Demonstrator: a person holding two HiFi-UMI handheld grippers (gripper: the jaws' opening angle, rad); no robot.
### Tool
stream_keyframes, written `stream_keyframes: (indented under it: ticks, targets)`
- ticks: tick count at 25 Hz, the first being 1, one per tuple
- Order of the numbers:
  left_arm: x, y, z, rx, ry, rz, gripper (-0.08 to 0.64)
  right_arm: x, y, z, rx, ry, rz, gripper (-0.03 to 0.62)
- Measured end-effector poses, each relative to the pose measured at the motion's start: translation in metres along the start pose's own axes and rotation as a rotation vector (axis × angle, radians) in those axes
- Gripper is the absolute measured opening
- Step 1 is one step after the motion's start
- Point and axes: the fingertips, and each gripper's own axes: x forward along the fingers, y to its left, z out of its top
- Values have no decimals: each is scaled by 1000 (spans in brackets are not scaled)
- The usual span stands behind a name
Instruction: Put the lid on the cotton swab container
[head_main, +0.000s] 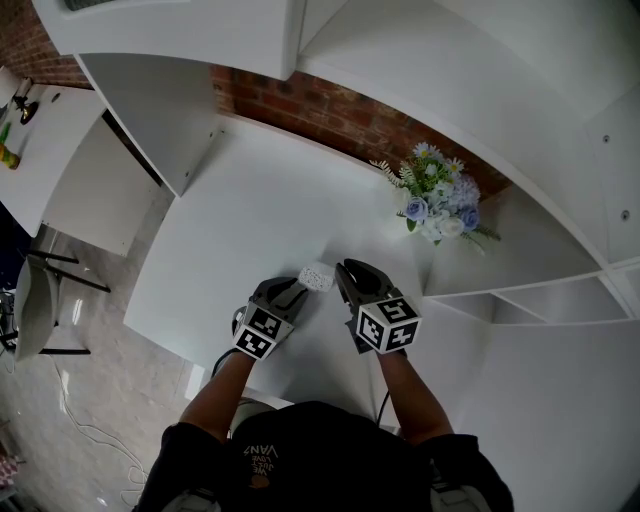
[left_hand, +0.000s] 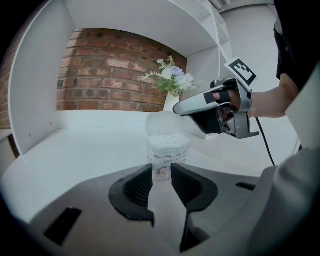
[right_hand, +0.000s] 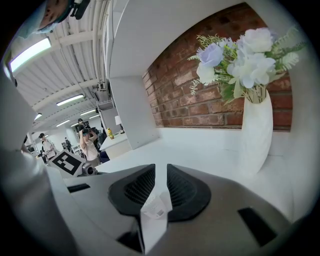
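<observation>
cotton swab container (head_main: 316, 276): it stands upright and uncovered on the white table (head_main: 250, 200). In the head view it is between the two claws, with the swab heads showing at its mouth.
left gripper (left_hand: 162, 172): its jaws are wide apart. The foot of the container is just at their tips, at 1 o'clock from this claw in the head view. I see no pressing, so I judge it is placed there to steady the container.
right gripper (right_hand: 160, 175): its jaws are closed on a pale piece with a printed sticker, which I take for the lid (right_hand: 154, 212).
lid, seen from the left gripper view: a cloudy cap hangs at the tip of the right claw, directly at 12 o'clock over the container. I judge it is held there so it can go straight down.
flower vase (head_main: 440, 205): it is at 2 o'clock from the container and well apart from it.
</observation>
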Motion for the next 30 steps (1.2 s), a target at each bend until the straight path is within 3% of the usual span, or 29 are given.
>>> stream_keyframes:
  ticks: [18, 30]
  targets:
    - [-6, 0, -2, -3, 8, 1, 120, -7, 20, -27, 13, 22, 12, 67]
    - [-30, 5, 27, -45, -88, 35, 120, -8, 25, -40, 7, 28, 3, 57]
